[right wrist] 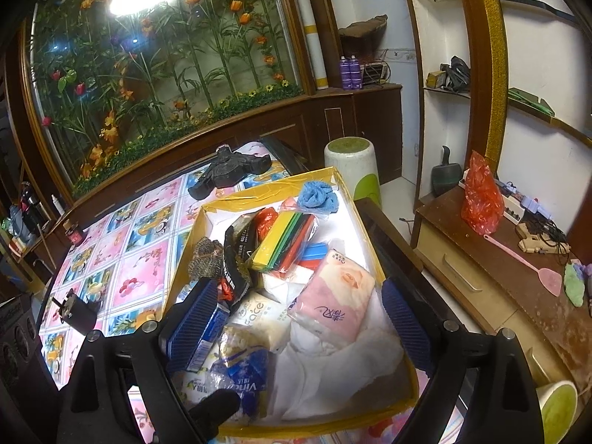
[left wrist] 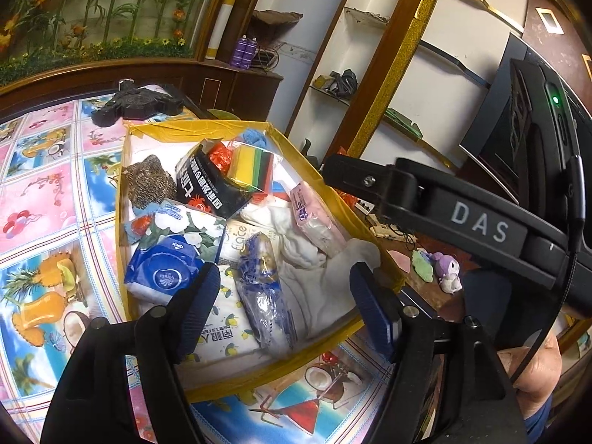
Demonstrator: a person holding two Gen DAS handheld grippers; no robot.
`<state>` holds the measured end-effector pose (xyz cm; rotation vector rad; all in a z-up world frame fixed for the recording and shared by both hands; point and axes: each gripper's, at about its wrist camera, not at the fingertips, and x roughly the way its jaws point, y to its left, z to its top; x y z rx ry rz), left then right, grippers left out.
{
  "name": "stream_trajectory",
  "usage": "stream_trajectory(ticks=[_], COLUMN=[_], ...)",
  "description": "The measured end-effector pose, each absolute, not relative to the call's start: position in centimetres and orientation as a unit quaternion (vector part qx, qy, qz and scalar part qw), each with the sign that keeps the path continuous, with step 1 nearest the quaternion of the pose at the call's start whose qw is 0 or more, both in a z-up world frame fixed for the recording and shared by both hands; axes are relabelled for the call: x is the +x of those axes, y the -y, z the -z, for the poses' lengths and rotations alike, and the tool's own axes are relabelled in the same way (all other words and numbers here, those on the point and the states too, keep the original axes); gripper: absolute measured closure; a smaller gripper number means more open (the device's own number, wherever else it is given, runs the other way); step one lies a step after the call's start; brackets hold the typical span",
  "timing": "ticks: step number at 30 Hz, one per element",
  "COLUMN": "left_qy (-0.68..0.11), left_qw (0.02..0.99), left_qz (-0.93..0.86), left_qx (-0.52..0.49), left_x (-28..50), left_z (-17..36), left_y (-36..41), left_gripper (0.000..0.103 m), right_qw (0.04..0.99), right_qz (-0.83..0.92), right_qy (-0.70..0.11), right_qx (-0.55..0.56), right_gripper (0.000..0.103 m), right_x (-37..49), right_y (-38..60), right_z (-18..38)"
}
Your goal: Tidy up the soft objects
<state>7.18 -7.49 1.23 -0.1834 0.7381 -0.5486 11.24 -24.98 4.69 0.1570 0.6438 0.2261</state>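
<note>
Fruit-print plastic tablecloth [left wrist: 44,199] carries yellow-taped cardboard box [left wrist: 122,192] already heaped with tissue packs, cloths; left gripper [left wrist: 285,307] and right gripper [right wrist: 299,318] hover spread, empty; sorting seems nearly done.

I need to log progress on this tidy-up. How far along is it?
Mostly done, it seems: the yellow-rimmed box already holds the sponge pack, pink tissue pack, Vinda tissue pack and white cloth. Nothing is in hand; the left gripper and right gripper hover open above it. Possibly left: the plush toy on the side cabinet.
</note>
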Motion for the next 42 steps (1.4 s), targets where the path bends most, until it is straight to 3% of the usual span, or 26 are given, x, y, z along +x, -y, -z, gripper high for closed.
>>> stream_trajectory(ticks=[20, 27, 30, 42], left_qy=[-0.32, -0.321, -0.318, -0.361], left_qw=[0.922, 0.939, 0.946, 0.93], left_qz=[0.196, 0.114, 0.056, -0.003], left_qx=[-0.093, -0.044, 0.013, 0.061], left_x=[2.9, -0.7, -1.9, -1.8], left_z=[-2.5, -1.2, -0.5, 0.7], left_y=[3.0, 0.7, 0.2, -1.5], left_gripper=[0.031, 0.023, 0.022, 0.022], right_qw=[0.95, 0.957, 0.959, 0.951], right_qz=[-0.086, -0.085, -0.088, -0.106], right_qy=[-0.288, -0.273, -0.265, -0.28], right_qx=[0.085, 0.057, 0.047, 0.072], right_gripper=[0.001, 0.001, 0.001, 0.001], right_x=[3.3, -1.9, -3.5, -3.9], right_y=[26.7, 24.7, 23.6, 23.2], right_z=[-4.9, -2.1, -0.9, 1.4])
